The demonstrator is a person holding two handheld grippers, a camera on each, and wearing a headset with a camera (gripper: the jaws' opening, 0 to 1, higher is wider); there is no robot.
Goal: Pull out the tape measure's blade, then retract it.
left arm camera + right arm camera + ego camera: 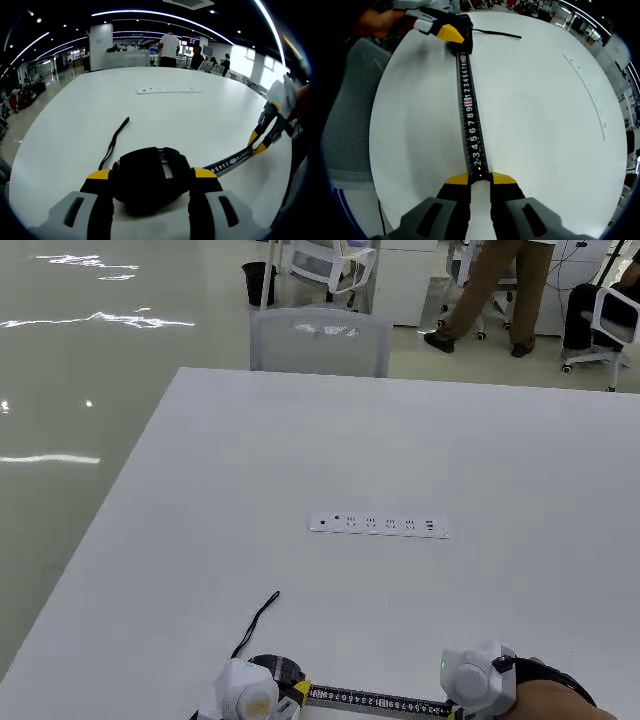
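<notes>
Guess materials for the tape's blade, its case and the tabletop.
Blade: probably coated steel. It has a black matte face with printed white numerals and runs straight without sagging.
Case: looks like black plastic, maybe rubberised. It is dull, with only faint highlights.
Tabletop: white laminate or painted board, cannot tell which. It is smooth, with a satin sheen.

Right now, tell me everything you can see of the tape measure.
The tape measure has a rounded black case, clamped in the left gripper on the white table. A thin black strap trails from it across the tabletop. Its blade, dark with white numerals and a red mark at ten, is pulled out straight, low over the table. The right gripper pinches its free end.
</notes>
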